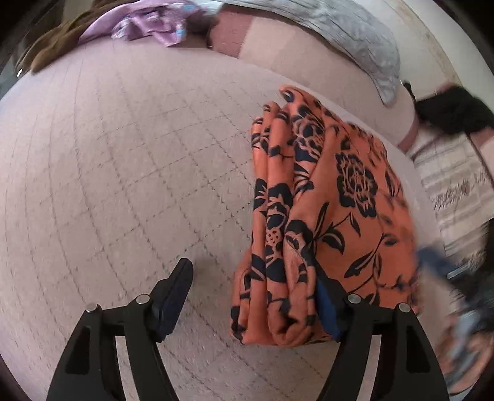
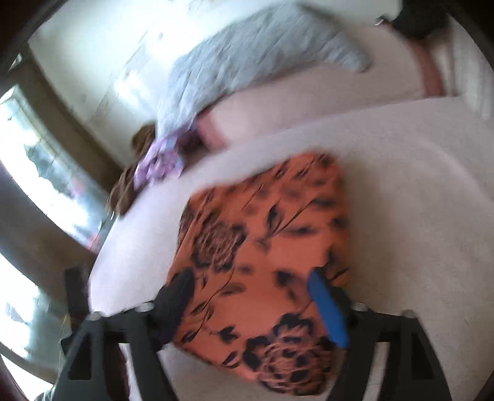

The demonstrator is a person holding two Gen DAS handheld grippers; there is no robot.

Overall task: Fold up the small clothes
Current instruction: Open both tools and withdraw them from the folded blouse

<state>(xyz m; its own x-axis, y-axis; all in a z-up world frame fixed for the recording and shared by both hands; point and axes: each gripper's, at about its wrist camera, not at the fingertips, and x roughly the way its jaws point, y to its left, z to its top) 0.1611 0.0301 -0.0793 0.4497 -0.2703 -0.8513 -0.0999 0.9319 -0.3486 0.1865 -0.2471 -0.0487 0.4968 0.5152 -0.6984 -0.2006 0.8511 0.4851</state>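
Note:
A folded orange cloth with a dark floral print (image 1: 327,216) lies on the pale quilted bed (image 1: 123,154). My left gripper (image 1: 253,283) is open; its right finger (image 1: 327,305) touches the cloth's near edge, its left finger (image 1: 173,293) stands over bare quilt. In the blurred right wrist view the same orange cloth (image 2: 262,246) lies on the bed. My right gripper (image 2: 250,299) is open, with its fingers spread over the cloth's near part. I cannot tell whether they touch it.
A purple garment (image 1: 148,24) and a brown one (image 1: 58,43) lie at the bed's far left. A grey quilted pillow (image 1: 349,34) lies at the far right. A dark object (image 1: 450,111) and a striped rug (image 1: 457,179) show beyond the bed's right edge.

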